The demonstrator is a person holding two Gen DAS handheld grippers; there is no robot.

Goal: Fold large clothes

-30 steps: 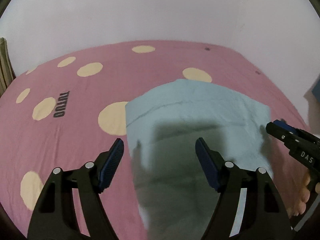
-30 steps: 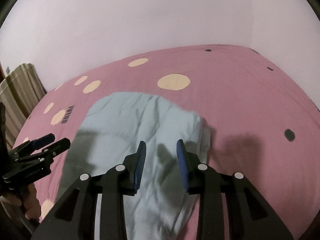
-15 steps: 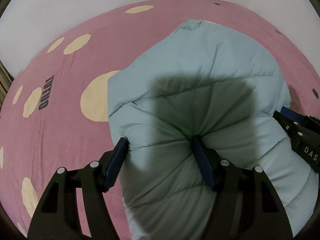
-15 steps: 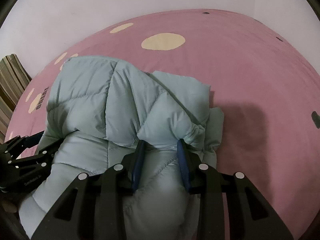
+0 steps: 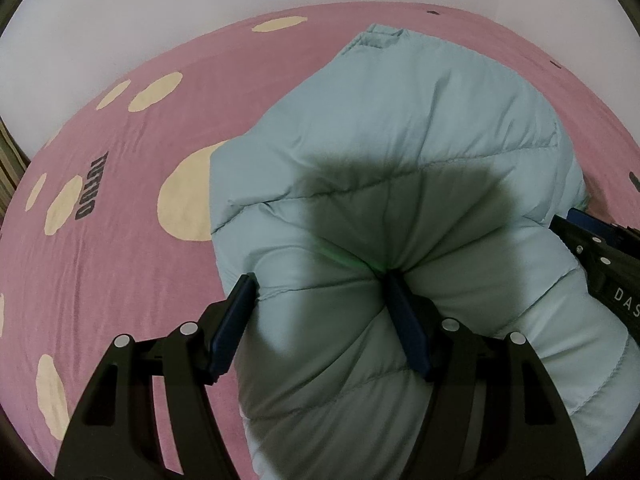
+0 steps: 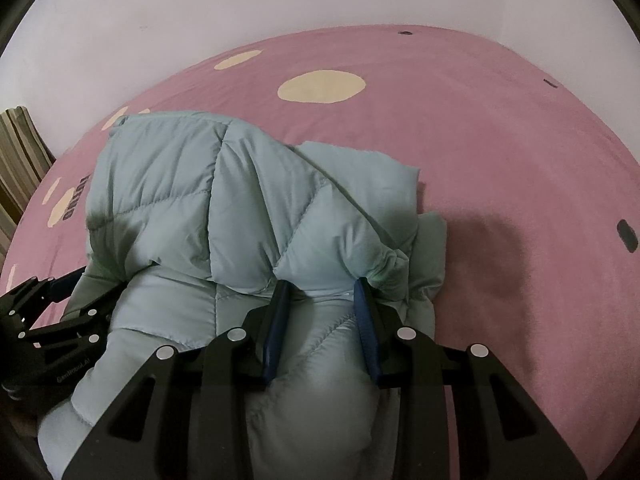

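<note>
Jacket [image 5: 420,128] lay bunched on pink bedsheet [image 5: 120,280] | left gripper [image 5: 320,312] clamped a thick quilted roll | right gripper [image 6: 320,312] pinched the folded hem | risk: slick puffy fill could squeeze free, springing fold open.

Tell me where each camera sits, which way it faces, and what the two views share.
Left wrist: on the left gripper, looking forward over the puffy jacket and bedsheet; its two fingers show.
Right wrist: on the right gripper, facing the jacket's bunched edge; its fingers show.
Shared: jacket, sheet, wall, each other's gripper.
</note>
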